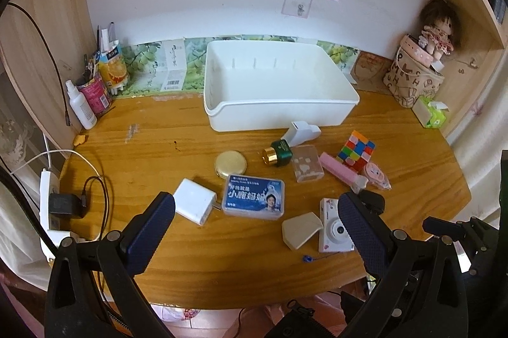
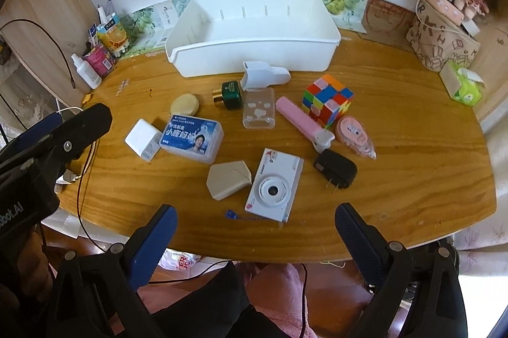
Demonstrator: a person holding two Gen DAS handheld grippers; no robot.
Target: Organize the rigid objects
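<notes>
We hold the left claw (image 1: 255, 217) and right claw (image 2: 255, 228) spread apart, gripping nothing; small clutter crowds the table (image 2: 412, 179) before the white bin (image 2: 254, 30); a camera (image 2: 274, 185) lies lower centre.

Misc rigid items (image 2: 274, 185) before empty bin (image 2: 254, 52)

Near table edge (image 2: 397, 211) bare, open for approach. Clutter band mid-table: camera (image 2: 274, 185), black charger (image 2: 335, 168), cube (image 2: 328, 101), blue box (image 2: 192, 138) close together. White bin (image 2: 254, 58) far, top open. Far left bottles (image 2: 89, 71), far right bag (image 2: 444, 42) block the corners.
</notes>
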